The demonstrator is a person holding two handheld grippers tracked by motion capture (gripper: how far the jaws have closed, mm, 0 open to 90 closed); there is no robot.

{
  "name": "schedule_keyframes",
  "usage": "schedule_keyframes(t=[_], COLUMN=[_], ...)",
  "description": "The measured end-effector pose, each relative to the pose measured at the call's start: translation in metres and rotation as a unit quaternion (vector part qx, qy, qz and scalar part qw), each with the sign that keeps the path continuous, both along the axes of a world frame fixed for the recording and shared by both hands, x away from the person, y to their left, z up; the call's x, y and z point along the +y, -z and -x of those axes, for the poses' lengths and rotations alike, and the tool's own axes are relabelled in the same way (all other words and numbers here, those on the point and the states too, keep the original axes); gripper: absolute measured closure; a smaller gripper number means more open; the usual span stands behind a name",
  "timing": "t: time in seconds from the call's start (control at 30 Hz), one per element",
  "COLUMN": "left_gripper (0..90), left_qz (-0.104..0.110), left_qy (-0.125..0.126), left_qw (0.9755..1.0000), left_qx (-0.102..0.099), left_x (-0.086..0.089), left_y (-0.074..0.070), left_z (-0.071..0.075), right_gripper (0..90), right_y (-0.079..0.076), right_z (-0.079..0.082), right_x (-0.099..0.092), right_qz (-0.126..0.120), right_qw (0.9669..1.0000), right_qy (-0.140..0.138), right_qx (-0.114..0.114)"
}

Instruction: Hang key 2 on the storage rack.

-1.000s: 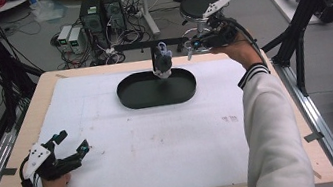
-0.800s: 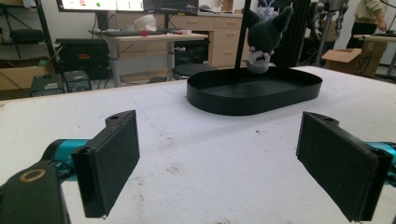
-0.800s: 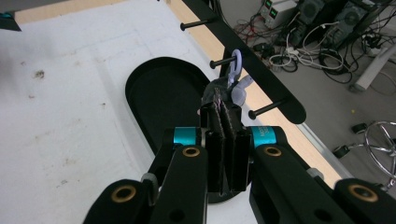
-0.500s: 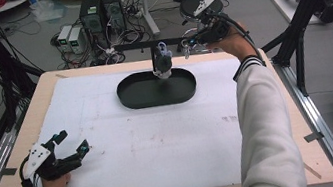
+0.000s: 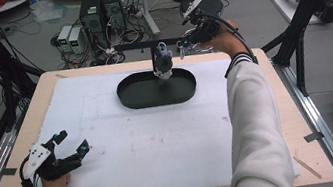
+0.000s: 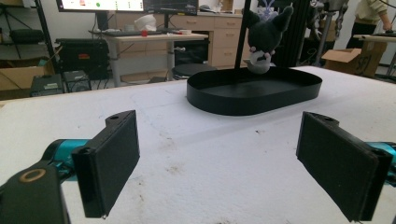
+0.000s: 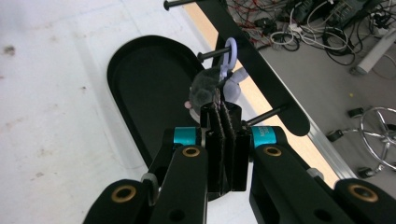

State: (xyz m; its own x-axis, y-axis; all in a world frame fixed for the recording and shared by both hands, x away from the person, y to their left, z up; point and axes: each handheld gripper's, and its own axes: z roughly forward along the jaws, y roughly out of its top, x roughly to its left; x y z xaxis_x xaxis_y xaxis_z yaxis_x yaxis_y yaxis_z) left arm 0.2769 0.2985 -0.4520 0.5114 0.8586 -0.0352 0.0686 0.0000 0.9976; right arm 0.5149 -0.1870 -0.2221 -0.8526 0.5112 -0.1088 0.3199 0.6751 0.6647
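A: Black oval tray (image 5: 130,95) is the landmark, sitting on the white sheet (image 5: 162,144) toward the table's far edge. What's the thing in hand?

B: Dark plush toy (image 5: 164,63), small, with a lilac ring (image 7: 228,52) on top. It hangs over the tray's far rim from a peg (image 7: 212,55) of the black rack (image 5: 146,43) behind the tray. In the left gripper view the toy (image 6: 262,39) dangles just above the tray's back wall (image 6: 252,100)

A: Right gripper?

B: Right gripper (image 5: 186,45) is beyond the tray's far right end, up at rack height, just beside the toy. In its own view the right gripper (image 7: 220,109) has its jaws pressed flat together, fully closed. Tips sit right at the toy's lower edge (image 7: 205,88); may pinch a bit of it, can't tell, too dark and tight there

A: Left one?

B: Left gripper (image 5: 72,144) is well away from the tray, at the near left of the sheet, resting low with the hand (image 5: 52,185) at the table edge. Jaws wide apart, nothing between them, just bare sheet (image 6: 210,163) in the gap. It faces the tray

A: Inside the tray?

B: Only its bare floor (image 7: 140,88) shows

A: Anything else by the tray?

B: White sleeve (image 5: 255,125) runs along its right side up to the right gripper. More pegs stick out of the rack above the far rim, one (image 7: 268,114) just by the right gripper's tips
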Motion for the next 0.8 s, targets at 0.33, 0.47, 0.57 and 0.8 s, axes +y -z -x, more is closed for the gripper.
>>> schedule_keyframes(t=[0.33, 0.47, 0.57, 0.8], left_gripper=[13.7, 13.7, 13.7, 13.7], left_qz=[-0.001, -0.001, -0.001, -0.001], left_qy=[0.001, 0.001, 0.001, 0.001], left_qw=[1.0000, 1.0000, 1.0000, 1.0000], left_qx=[0.000, 0.001, 0.001, 0.000], left_x=[0.000, 0.000, 0.000, 0.000], left_y=[0.000, 0.000, 0.000, 0.000], left_z=[0.000, 0.000, 0.000, 0.000], right_gripper=[88.8, 88.7, 88.8, 88.7], right_y=[0.012, 0.015, 0.016, 0.021], right_z=[-0.007, -0.009, -0.010, -0.012], right_x=[0.005, 0.004, 0.004, 0.005], right_qz=[0.027, 0.031, 0.030, 0.041], right_qw=[0.9996, 0.9994, 0.9994, 0.9989], right_qy=[0.008, 0.012, 0.015, 0.021], right_qx=[0.006, 0.009, 0.008, 0.004])
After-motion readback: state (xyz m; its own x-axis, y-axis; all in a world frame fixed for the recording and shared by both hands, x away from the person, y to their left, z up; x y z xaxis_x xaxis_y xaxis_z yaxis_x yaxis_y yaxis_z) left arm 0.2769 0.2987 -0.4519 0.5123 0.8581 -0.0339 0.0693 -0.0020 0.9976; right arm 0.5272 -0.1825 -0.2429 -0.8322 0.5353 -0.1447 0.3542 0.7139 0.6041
